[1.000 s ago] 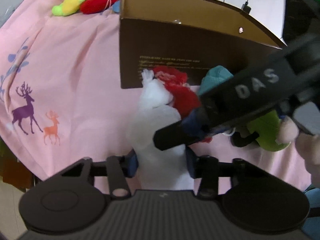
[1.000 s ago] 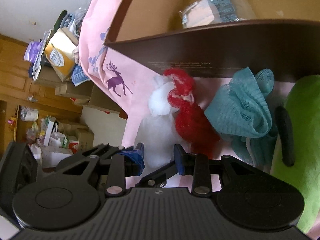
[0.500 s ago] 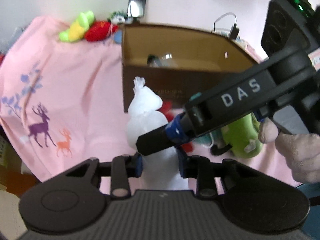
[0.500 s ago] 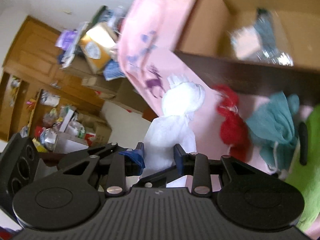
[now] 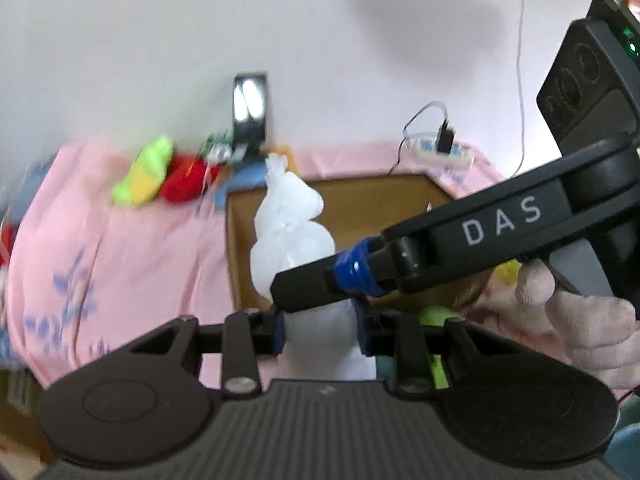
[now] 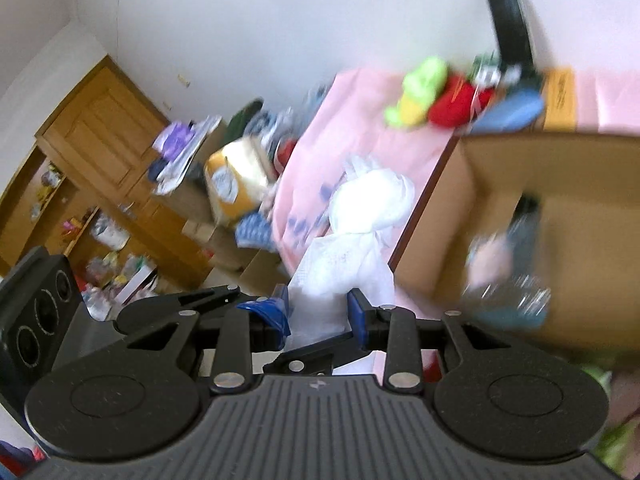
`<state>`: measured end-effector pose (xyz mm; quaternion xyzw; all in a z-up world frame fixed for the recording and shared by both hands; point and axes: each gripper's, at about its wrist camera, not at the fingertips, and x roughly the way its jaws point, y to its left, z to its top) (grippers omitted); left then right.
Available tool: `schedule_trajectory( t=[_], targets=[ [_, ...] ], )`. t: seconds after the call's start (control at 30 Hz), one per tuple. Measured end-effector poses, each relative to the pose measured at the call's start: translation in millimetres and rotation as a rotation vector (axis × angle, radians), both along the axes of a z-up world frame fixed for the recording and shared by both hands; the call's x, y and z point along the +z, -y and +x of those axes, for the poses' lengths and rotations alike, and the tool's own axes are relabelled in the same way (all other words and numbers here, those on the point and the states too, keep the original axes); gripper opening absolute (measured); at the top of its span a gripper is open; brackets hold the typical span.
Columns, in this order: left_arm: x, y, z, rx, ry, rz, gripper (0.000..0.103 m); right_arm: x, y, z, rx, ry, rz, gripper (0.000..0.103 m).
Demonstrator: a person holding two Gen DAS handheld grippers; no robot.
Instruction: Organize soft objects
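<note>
A white mesh bath sponge (image 5: 290, 236) is held up in the air by both grippers. My left gripper (image 5: 320, 332) is shut on its lower end. My right gripper (image 6: 318, 314) is shut on the same white sponge (image 6: 360, 220), and its finger (image 5: 320, 286) crosses in front in the left wrist view. The open brown cardboard box (image 5: 380, 208) stands on the pink cloth (image 5: 120, 260) just behind the sponge; it also shows in the right wrist view (image 6: 560, 240), with a packaged item (image 6: 500, 264) inside.
Green-yellow (image 5: 144, 176) and red (image 5: 184, 180) plush toys lie at the cloth's far edge by the wall. A power strip with a plug (image 5: 440, 148) sits behind the box. A green toy (image 5: 436, 316) lies low right. Cluttered shelves and boxes (image 6: 120, 208) stand left of the table.
Both grippers have lifted the white sponge off the cloth, up to the level of the box's rim. The red and teal sponges have dropped out of view below.
</note>
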<state>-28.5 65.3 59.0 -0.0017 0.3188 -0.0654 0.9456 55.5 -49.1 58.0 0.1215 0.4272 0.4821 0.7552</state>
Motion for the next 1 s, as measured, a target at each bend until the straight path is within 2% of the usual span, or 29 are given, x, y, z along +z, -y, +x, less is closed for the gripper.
schedule_trajectory(
  t=[0.2,0.27,0.37,0.5,0.63,0.7,0.8,0.87,1.0],
  targets=[
    [28,12,64,-0.075,0.090,-0.019,0.029,37,22,42,-0.109,0.118,-0.025,0.016],
    [27,17,89,-0.092,0.098,-0.047,0.029,37,30,56,-0.150,0.144,-0.046,0.016],
    [11,21,129,-0.115,0.052,-0.119,0.029,22,36,77,-0.206,0.150,-0.106,0.016],
    [-27,28,172,-0.128,-0.047,-0.152,0.029,-19,45,113,-0.258,0.036,-0.146,0.016],
    [-72,34,196,-0.129,-0.157,-0.132,0.029,-67,51,140,-0.287,-0.122,-0.149,0.016],
    [-85,36,202,-0.128,-0.203,-0.114,0.029,-88,50,148,-0.292,-0.181,-0.150,0.016],
    [-102,36,207,-0.114,-0.261,-0.080,0.029,-106,44,152,-0.288,-0.224,-0.158,0.016],
    [-111,32,211,-0.104,-0.306,-0.095,0.028,-115,41,153,-0.284,-0.243,-0.170,0.016],
    [-116,27,214,-0.081,-0.338,-0.118,0.030,-117,36,156,-0.276,-0.251,-0.176,0.017]
  ],
)
